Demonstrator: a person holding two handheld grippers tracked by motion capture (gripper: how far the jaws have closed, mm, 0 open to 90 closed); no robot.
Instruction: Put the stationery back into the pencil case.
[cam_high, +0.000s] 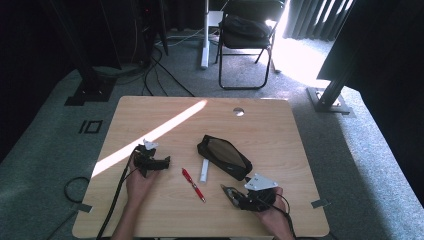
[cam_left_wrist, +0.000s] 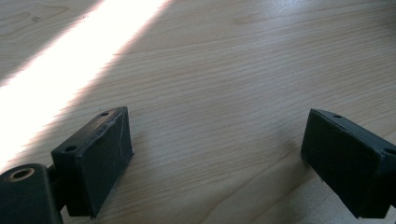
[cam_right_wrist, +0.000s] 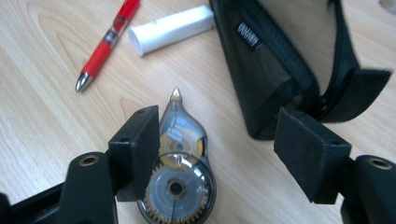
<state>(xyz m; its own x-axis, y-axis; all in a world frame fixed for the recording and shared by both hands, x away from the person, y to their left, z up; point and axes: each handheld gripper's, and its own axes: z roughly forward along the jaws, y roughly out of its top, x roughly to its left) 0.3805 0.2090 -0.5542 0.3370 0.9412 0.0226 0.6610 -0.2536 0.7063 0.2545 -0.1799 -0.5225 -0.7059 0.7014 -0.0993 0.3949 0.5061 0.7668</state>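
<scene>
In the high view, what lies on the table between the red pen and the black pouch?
A white tube-shaped stick lies there, between the red pen and the black pouch. The right gripper view shows it too, close beside the pouch, bare wood separating it from the pen.

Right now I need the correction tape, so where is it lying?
The correction tape lies on the table between the right gripper's open jaws, beside the black pouch, with the red pen further left.

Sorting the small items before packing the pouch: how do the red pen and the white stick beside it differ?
The red pen is slim with a silver tip and a clear grip section; the white stick is thicker, blunt-ended and plain. The pen lies farther from the black pouch; the stick lies right beside it. Both lie flat on the table, untouched.
</scene>
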